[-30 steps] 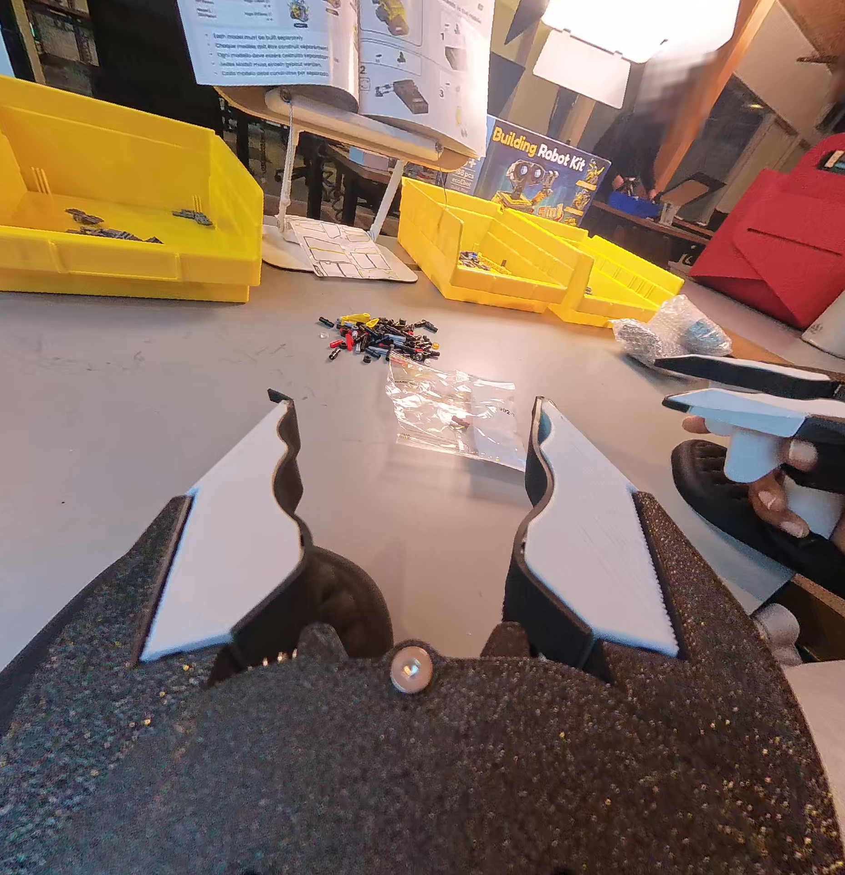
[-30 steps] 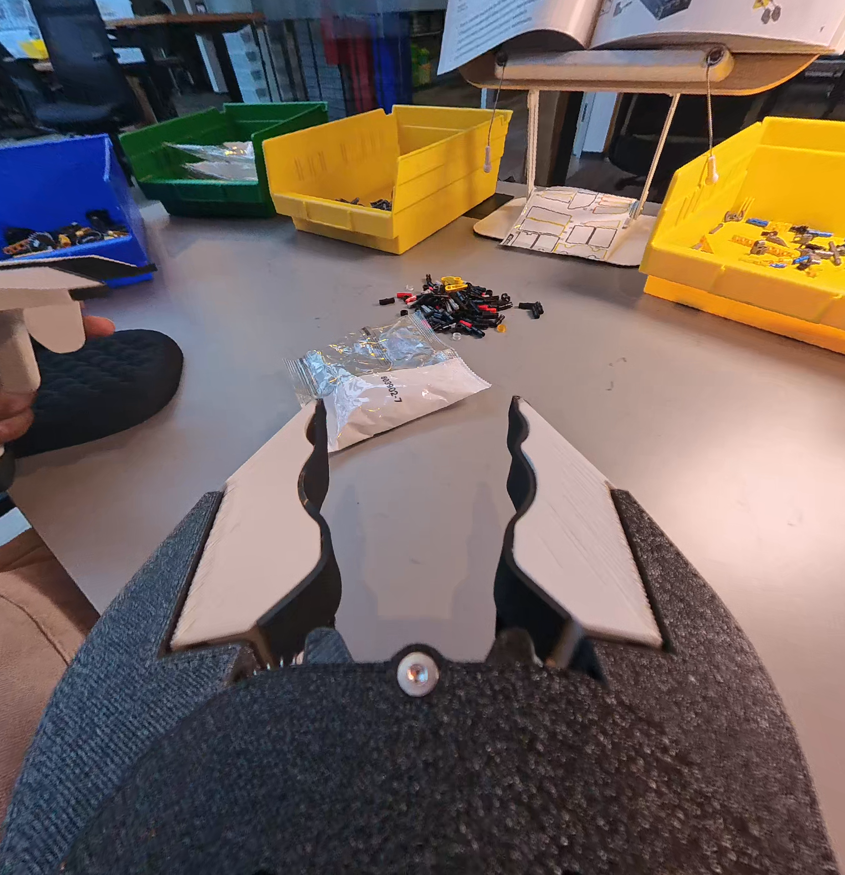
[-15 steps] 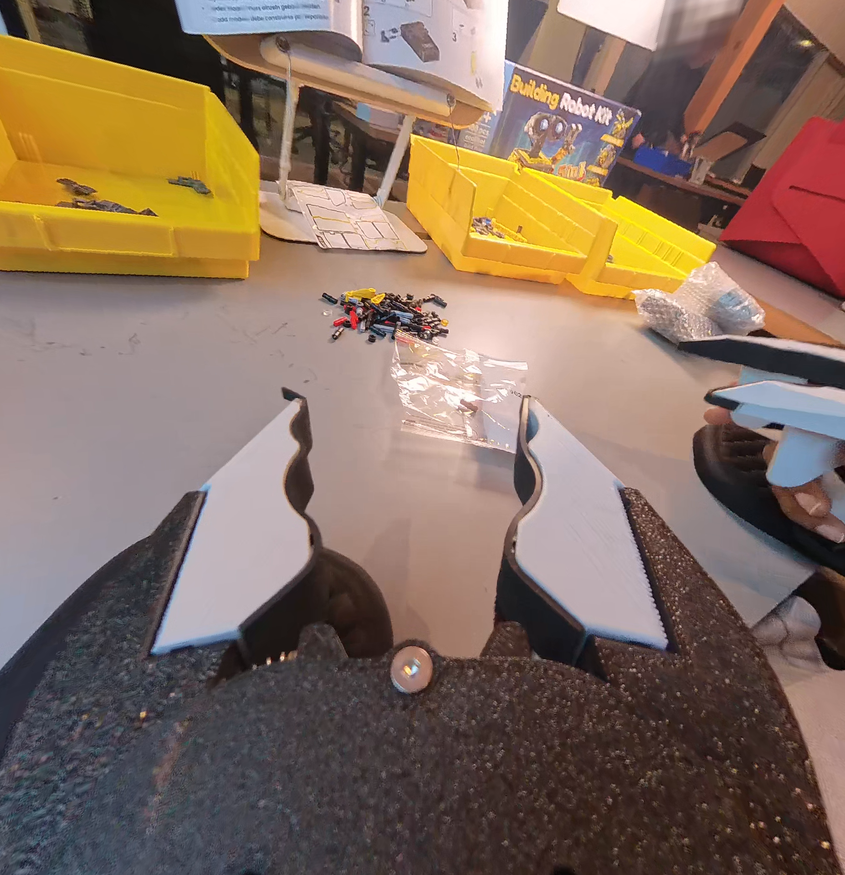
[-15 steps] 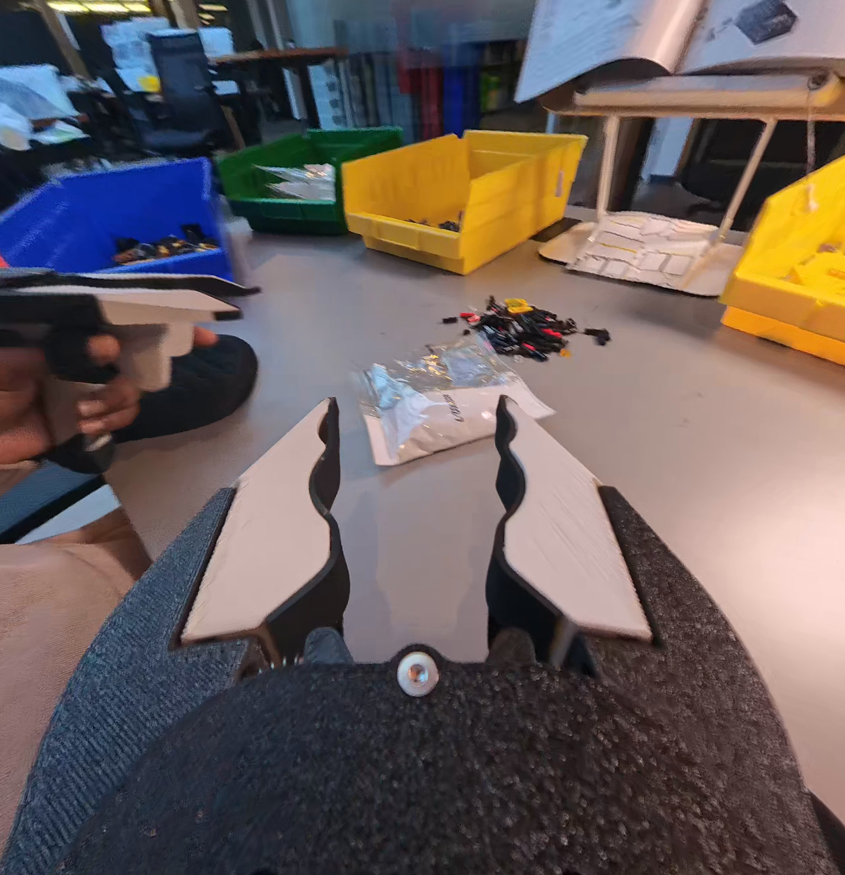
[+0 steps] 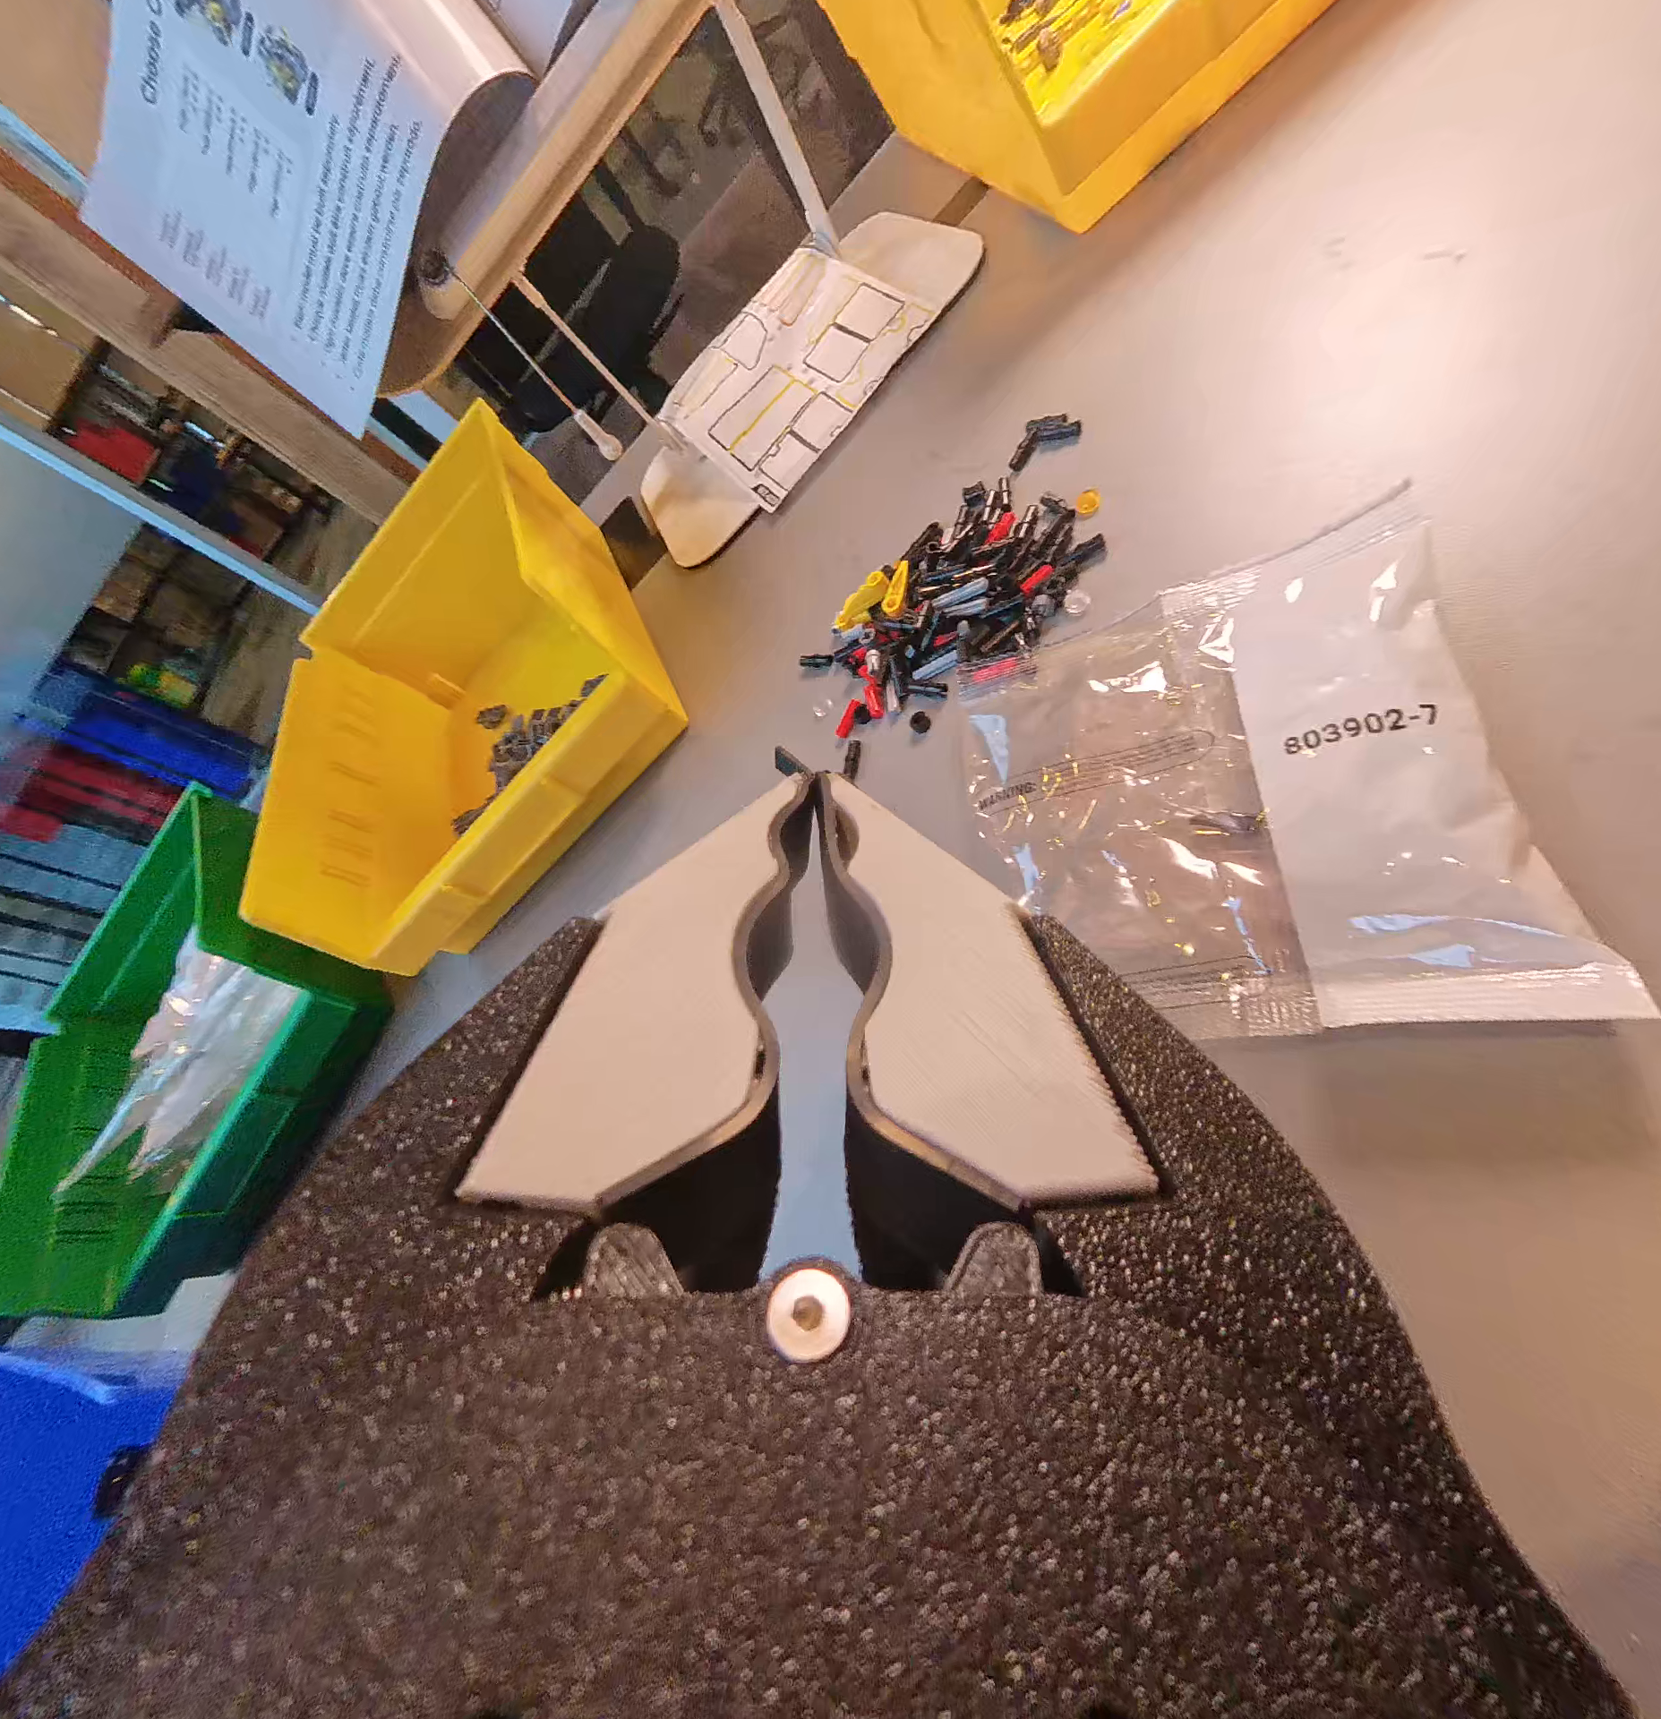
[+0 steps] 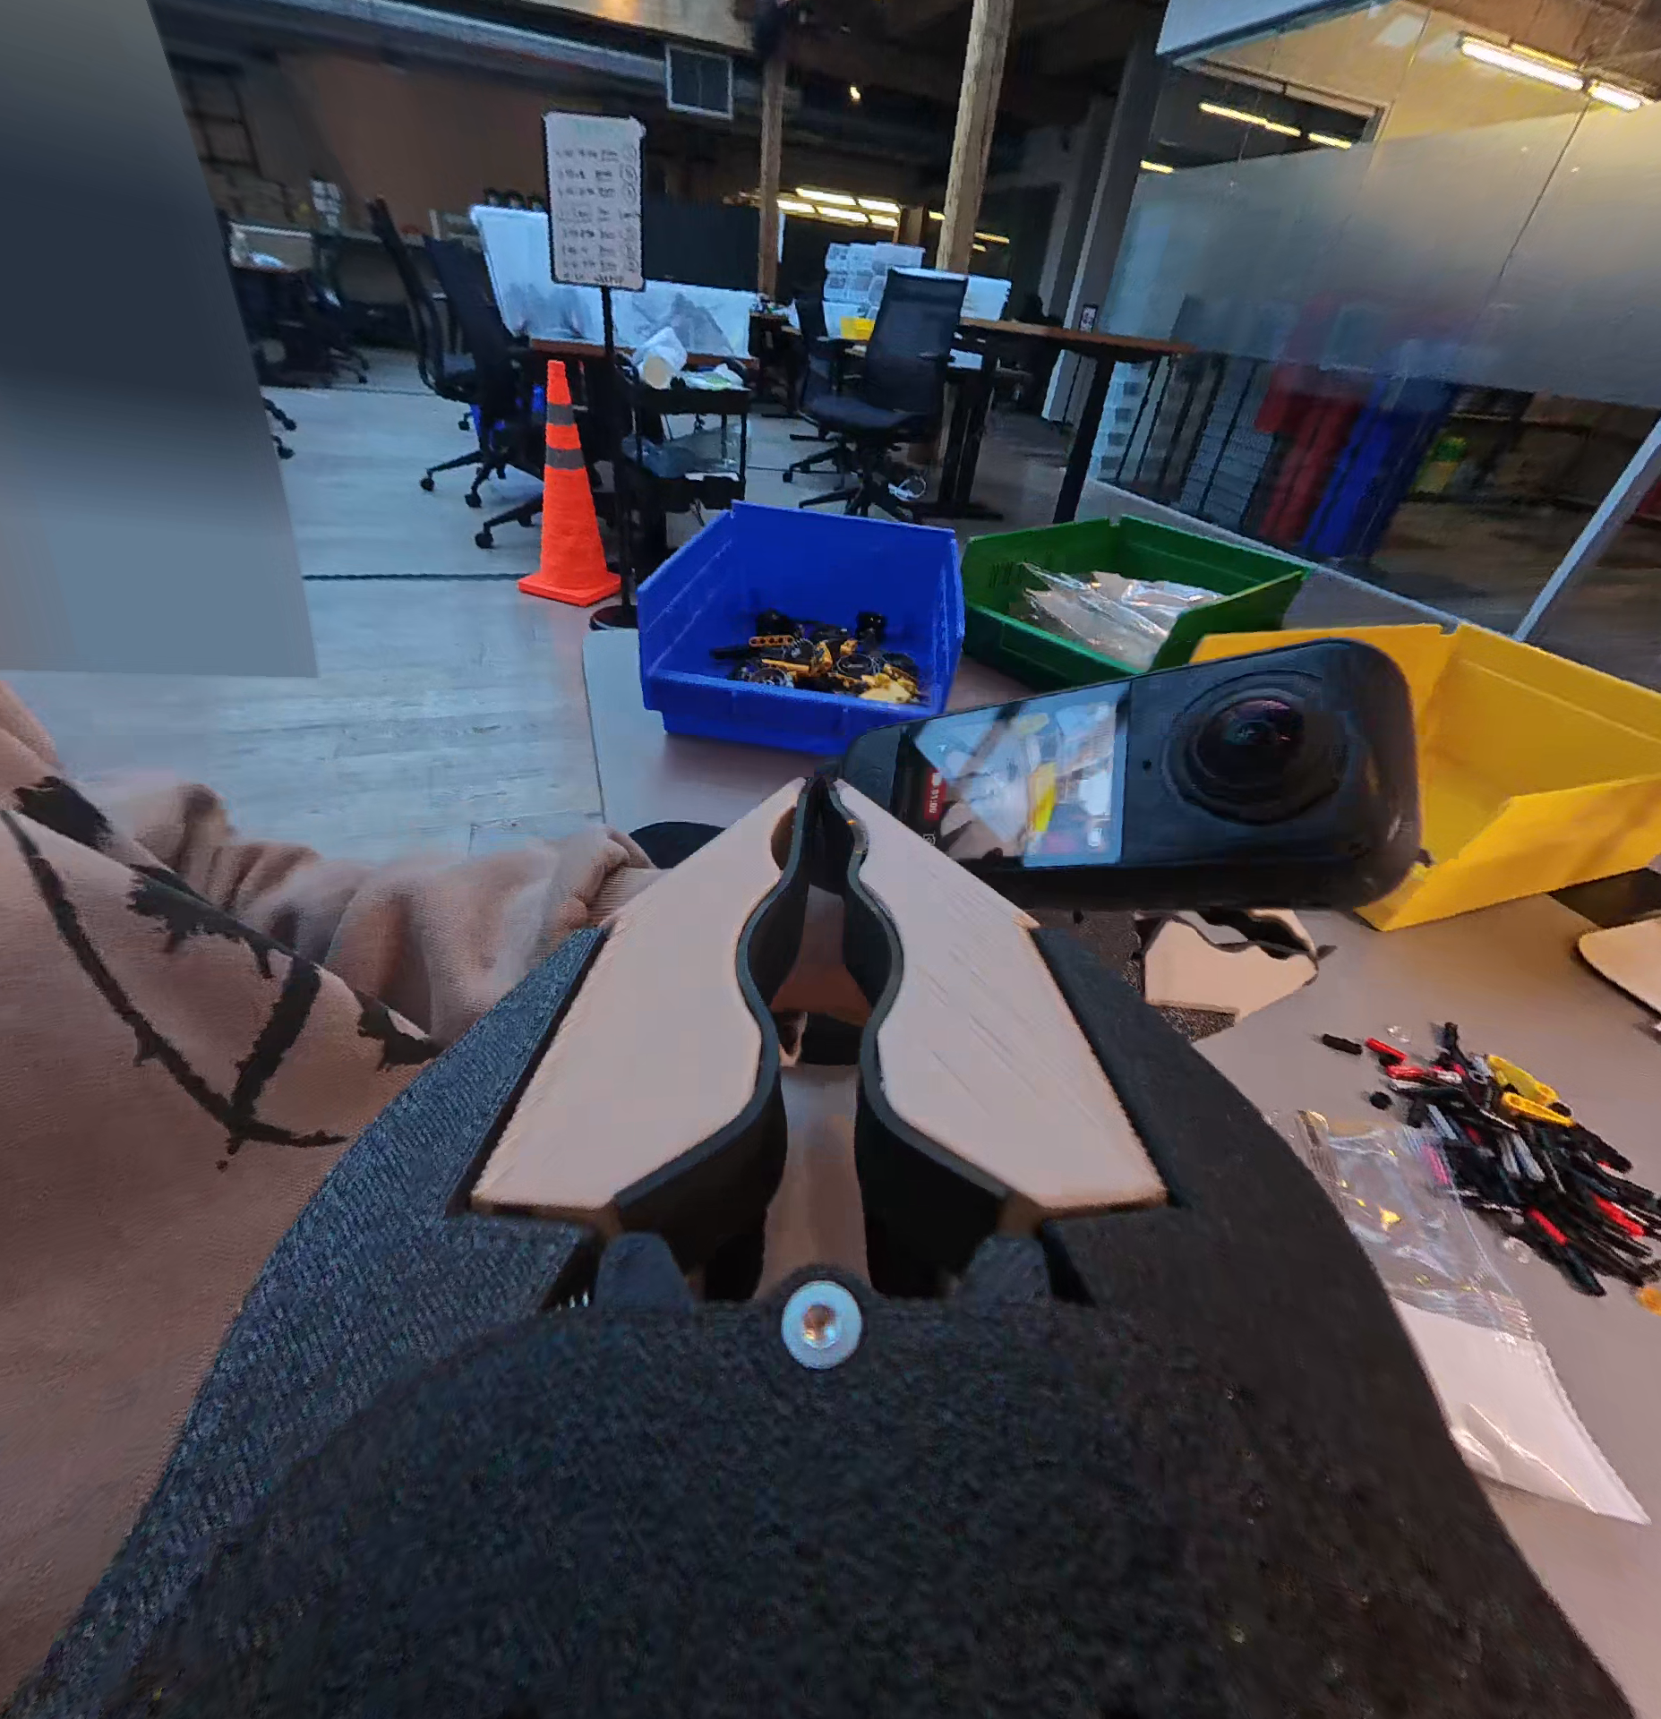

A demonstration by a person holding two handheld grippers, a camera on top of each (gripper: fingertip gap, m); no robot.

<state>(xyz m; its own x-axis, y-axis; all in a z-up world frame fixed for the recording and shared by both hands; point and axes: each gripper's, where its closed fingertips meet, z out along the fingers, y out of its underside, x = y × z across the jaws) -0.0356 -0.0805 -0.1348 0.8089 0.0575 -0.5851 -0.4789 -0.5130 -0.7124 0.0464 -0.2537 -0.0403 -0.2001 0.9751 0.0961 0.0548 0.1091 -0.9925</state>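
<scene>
The left gripper (image 5: 815, 786), fingers pressed together on nothing, is hanging tilted just short of the parts pile (image 5: 966, 605), while the right gripper (image 6: 822, 800), likewise closed empty, is pointing at the left one's camera (image 6: 1180, 772).

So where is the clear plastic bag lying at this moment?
In the left wrist view the clear plastic bag lies flat on the grey table, right of the shut left gripper, beside the small parts pile.
</scene>
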